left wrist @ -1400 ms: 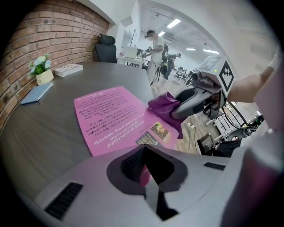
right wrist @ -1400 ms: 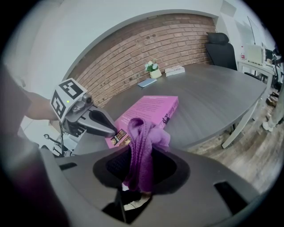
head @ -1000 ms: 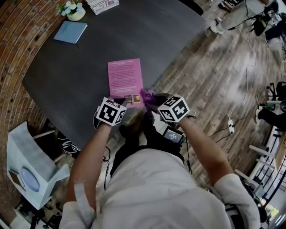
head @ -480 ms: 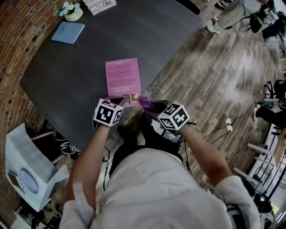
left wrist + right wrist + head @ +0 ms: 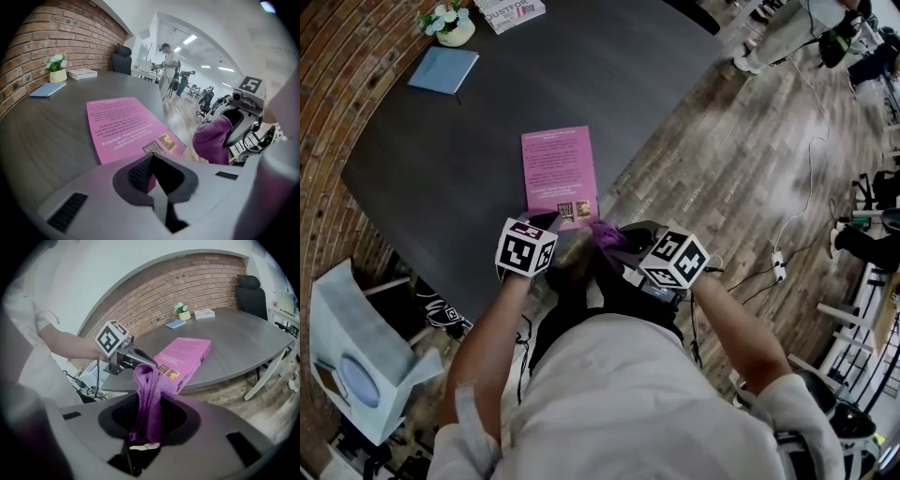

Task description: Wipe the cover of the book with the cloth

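Note:
A pink book [image 5: 560, 173] lies flat on the dark table [image 5: 441, 178], its near end close to the table's front edge. My left gripper [image 5: 546, 222] is shut, and its pointed tip rests at the book's near left corner [image 5: 117, 136]. A purple cloth [image 5: 607, 234] is bunched in my right gripper [image 5: 623, 246], which is shut on it. It hangs just off the book's near right corner, over the table edge. In the right gripper view the cloth [image 5: 149, 394] hides the jaw tips, with the book [image 5: 185, 355] beyond it.
At the table's far left lie a blue notebook [image 5: 442, 69], a small flower pot [image 5: 450, 22] and a booklet [image 5: 510, 11]. A pale chair [image 5: 356, 356] stands at the lower left. Cables [image 5: 787, 244] trail over the wooden floor on the right. A person [image 5: 168, 61] stands past the table.
My right gripper has drawn the cloth back off the book's near corner, toward the person's body. The left gripper stays at the near left corner.

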Tool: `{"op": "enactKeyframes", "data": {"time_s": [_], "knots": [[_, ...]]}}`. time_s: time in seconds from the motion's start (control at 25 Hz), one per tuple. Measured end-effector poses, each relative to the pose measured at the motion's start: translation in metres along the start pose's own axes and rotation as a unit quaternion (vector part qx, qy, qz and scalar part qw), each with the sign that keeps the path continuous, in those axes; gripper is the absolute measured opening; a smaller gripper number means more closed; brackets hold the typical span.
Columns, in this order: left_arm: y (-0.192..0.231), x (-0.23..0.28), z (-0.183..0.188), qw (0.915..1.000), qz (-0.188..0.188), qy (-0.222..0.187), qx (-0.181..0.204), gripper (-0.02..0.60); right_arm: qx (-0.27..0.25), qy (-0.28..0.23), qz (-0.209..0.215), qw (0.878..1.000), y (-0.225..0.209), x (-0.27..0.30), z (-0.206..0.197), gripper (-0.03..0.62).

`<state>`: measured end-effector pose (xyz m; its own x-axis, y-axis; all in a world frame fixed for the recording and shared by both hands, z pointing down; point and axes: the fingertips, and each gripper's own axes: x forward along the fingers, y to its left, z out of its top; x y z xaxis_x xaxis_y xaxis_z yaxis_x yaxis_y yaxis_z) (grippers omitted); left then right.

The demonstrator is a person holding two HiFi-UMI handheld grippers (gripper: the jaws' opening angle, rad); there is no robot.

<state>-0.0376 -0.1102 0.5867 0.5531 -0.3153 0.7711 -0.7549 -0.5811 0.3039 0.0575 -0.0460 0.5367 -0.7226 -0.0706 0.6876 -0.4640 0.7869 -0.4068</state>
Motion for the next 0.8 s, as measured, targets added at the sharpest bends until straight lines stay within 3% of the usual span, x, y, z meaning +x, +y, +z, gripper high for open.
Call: {"op": "enactKeyframes", "data": {"time_s": [0.28, 0.56, 0.8], "knots": [[0.005, -0.008, 0.002, 1.0000, 0.003, -0.007, -0.004, 0.008, -0.002, -0.060, -0.046, 0.997, -0.038, -0.005, 0.073, 0.129], [0.008, -0.005, -0.009, 0.9984, 0.010, 0.054, 0.009, 0.008, 0.020, -0.072, -0.071, 0.995, -0.077, 0.026, 0.131, 0.129], [0.007, -0.002, -0.010, 0.9973, 0.016, 0.064, 0.033, 0.008, 0.059, -0.084, -0.076, 0.992, -0.091, 0.062, 0.162, 0.129]]}}
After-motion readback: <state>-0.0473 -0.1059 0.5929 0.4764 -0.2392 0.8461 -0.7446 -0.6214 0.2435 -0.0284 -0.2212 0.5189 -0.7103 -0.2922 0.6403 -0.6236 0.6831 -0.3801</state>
